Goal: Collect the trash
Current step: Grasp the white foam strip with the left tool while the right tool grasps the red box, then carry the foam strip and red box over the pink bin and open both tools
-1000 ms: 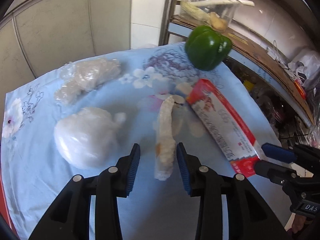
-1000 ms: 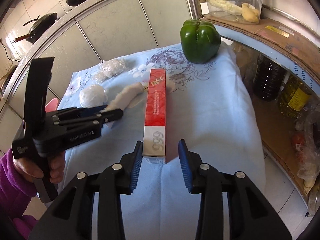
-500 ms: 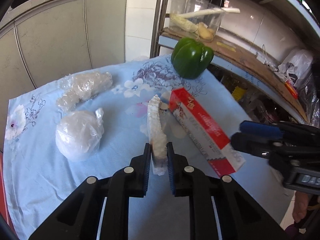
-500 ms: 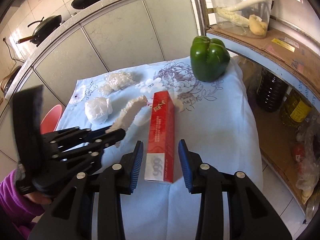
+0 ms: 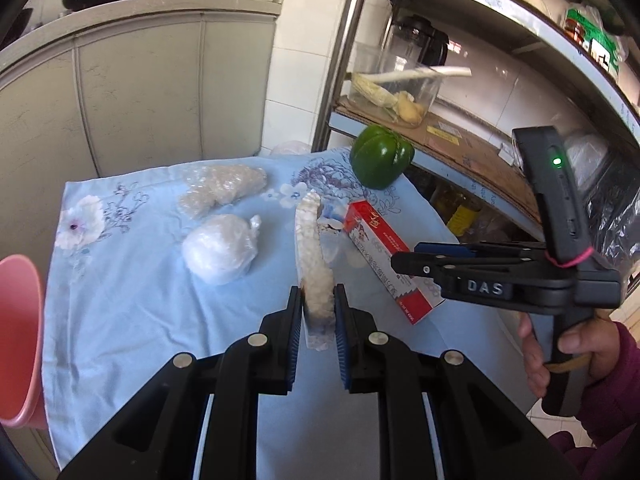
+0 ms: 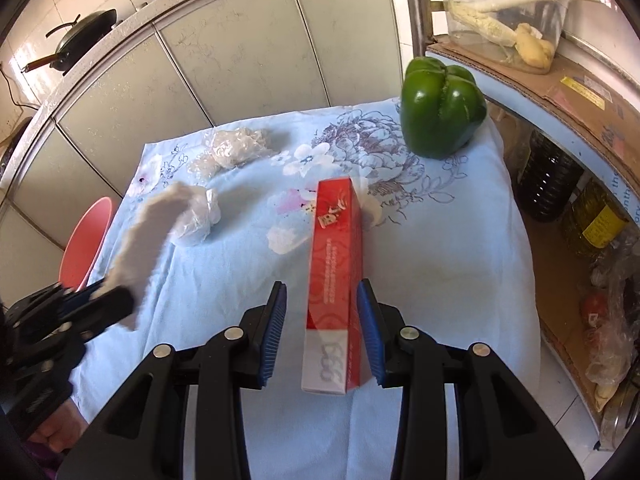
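Right gripper (image 6: pixel 322 332) straddles the red box (image 6: pixel 334 256) on the blue cloth (image 6: pixel 440 280), jaws apart, not visibly pressing it; box's long axis runs straight away between them. Left gripper (image 5: pixel 316 316) clamps the white strip (image 5: pixel 312 256) (pink bin (image 5: pixel 20 336) sits left of it).

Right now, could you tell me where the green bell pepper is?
The green bell pepper stands at the far right corner of the blue floral cloth, beyond the red box and just below the shelf's clear container.
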### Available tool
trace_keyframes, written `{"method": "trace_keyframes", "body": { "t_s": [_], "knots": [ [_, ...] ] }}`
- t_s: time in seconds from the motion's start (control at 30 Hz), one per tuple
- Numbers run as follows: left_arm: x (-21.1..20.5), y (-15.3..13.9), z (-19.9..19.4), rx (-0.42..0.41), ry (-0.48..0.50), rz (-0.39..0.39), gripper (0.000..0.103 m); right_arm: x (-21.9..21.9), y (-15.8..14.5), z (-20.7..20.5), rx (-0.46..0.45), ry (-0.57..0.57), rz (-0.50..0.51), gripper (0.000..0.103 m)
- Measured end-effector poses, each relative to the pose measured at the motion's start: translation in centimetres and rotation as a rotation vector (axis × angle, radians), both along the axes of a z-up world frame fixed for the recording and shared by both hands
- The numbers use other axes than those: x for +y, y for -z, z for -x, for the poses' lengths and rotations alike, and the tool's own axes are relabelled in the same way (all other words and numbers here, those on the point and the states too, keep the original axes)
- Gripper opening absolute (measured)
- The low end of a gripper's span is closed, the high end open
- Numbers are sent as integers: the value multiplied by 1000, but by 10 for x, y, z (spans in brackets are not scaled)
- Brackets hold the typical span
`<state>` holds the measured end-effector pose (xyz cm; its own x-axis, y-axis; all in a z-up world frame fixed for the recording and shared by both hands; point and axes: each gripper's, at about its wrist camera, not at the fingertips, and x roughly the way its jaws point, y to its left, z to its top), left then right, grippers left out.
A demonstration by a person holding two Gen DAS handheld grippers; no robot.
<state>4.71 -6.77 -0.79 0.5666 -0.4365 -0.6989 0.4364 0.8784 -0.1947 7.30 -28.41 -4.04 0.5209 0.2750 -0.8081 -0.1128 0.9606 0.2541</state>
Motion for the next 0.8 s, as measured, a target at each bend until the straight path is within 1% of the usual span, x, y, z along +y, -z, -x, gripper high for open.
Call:
{"method": "trace_keyframes", "body": {
  "t_s": [0.17, 0.33, 0.37, 0.4, 0.47, 0.63, 0.8],
  "knots": [
    [24, -3, 9, -19, -59, 4, 15, 6, 5, -7, 6, 10, 41, 37],
    [46, -5, 18, -23, -114, 17, 15, 7, 13, -10, 18, 15, 45, 37],
    [50, -5, 20, -23, -125, 20, 15, 7, 14, -10, 19, 18, 45, 35],
    [53, -5, 21, -24, -136, 25, 15, 6, 15, -9, 17, 23, 45, 27],
    [59, -6, 22, -25, -153, 32, 15, 3, 14, -7, 17, 29, 33, 27],
    [72, -10, 26, -44, -188, 48, 15, 1, -3, 7, -26, 28, -1, 27],
    [88, -13, 29, -66, -242, 58, 15, 22, -27, 16, -81, -40, -25, 27]
  ]
}}
